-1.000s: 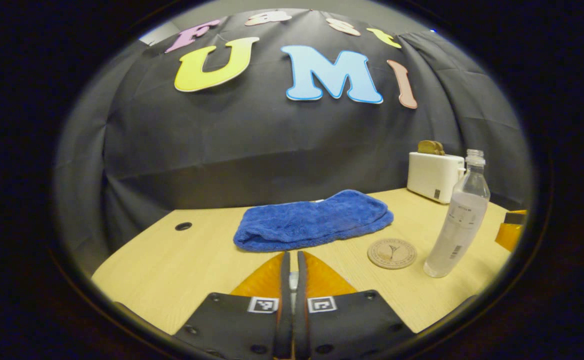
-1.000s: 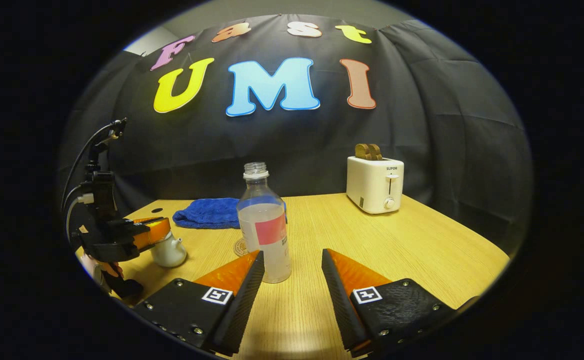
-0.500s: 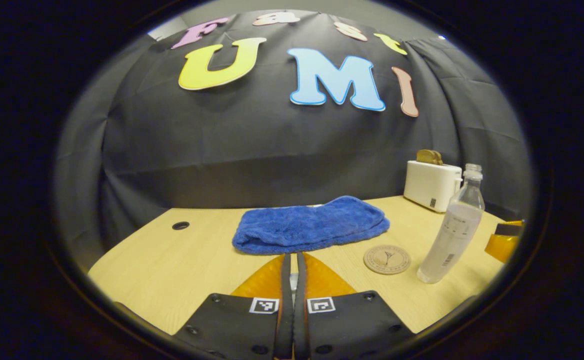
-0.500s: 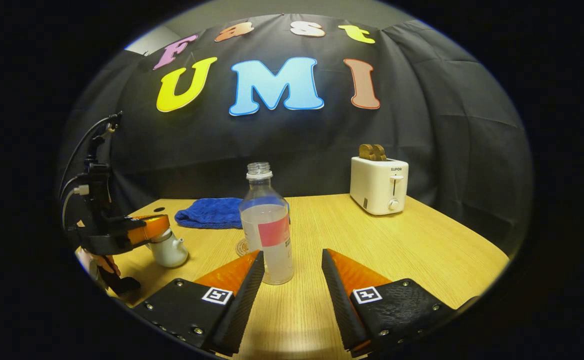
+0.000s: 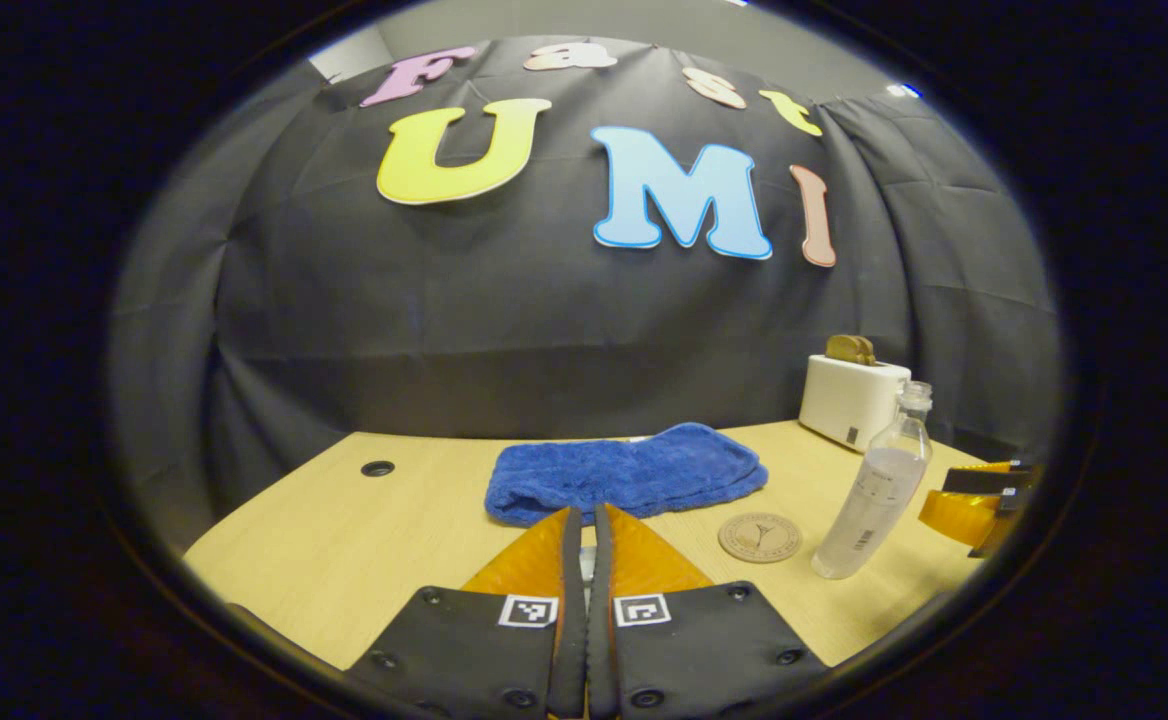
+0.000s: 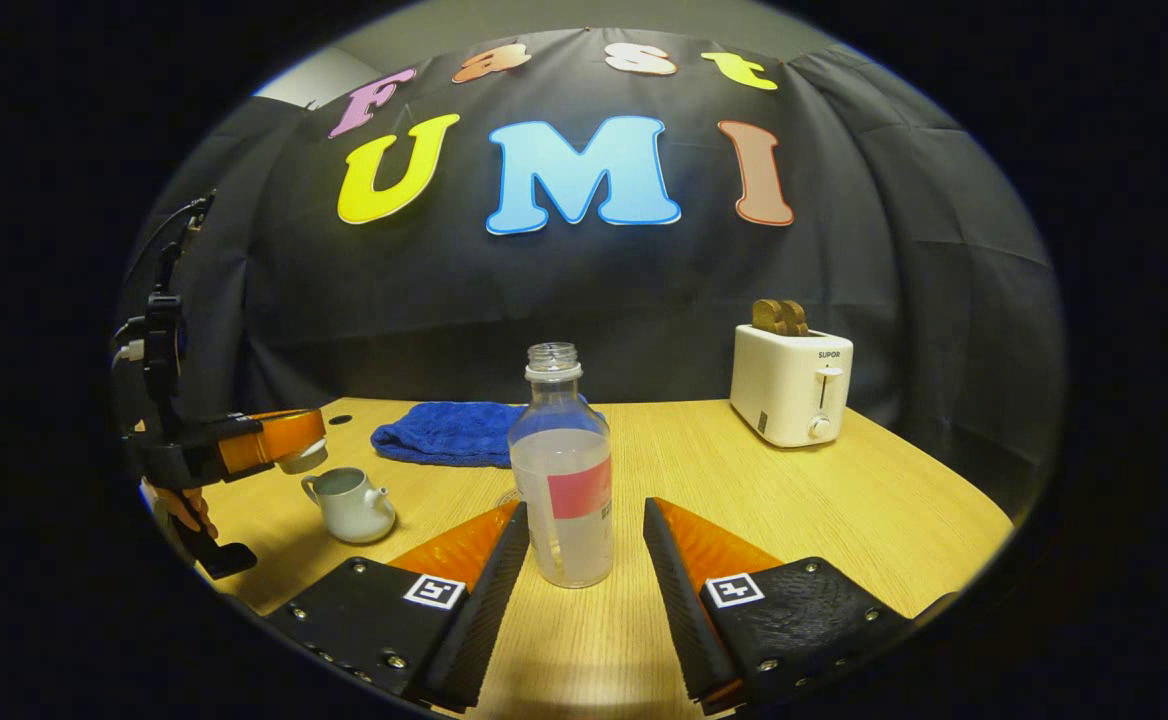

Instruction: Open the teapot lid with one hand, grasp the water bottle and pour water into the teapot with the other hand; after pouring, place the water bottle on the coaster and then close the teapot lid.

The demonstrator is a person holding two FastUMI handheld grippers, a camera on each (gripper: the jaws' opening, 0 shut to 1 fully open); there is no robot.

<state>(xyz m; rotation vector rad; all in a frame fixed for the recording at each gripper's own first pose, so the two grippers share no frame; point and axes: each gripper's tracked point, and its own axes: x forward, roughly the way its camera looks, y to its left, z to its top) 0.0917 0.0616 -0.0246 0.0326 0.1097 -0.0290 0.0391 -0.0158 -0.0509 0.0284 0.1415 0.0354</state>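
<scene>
In the right gripper view, a small white teapot (image 6: 349,505) stands open at the table's left. Just above it, my left gripper (image 6: 284,445) holds the teapot lid (image 6: 302,460). In the left gripper view that gripper (image 5: 584,515) is shut, with a sliver of white lid (image 5: 585,562) between its fingers. The clear water bottle (image 6: 564,480), uncapped and about half full, stands between the tips of my open right gripper (image 6: 584,508), untouched. The round coaster (image 5: 760,537) lies left of the bottle (image 5: 869,490), and my right gripper (image 5: 974,490) shows beyond the bottle.
A folded blue towel (image 6: 444,432) lies at the back of the wooden table (image 6: 844,500). A white toaster (image 6: 792,385) with bread in it stands at the back right. A person's hand (image 6: 184,510) holds the left gripper by its handle.
My left gripper has risen with the lid, leaving the teapot open below it. My right gripper has moved closer to the bottle and stays open.
</scene>
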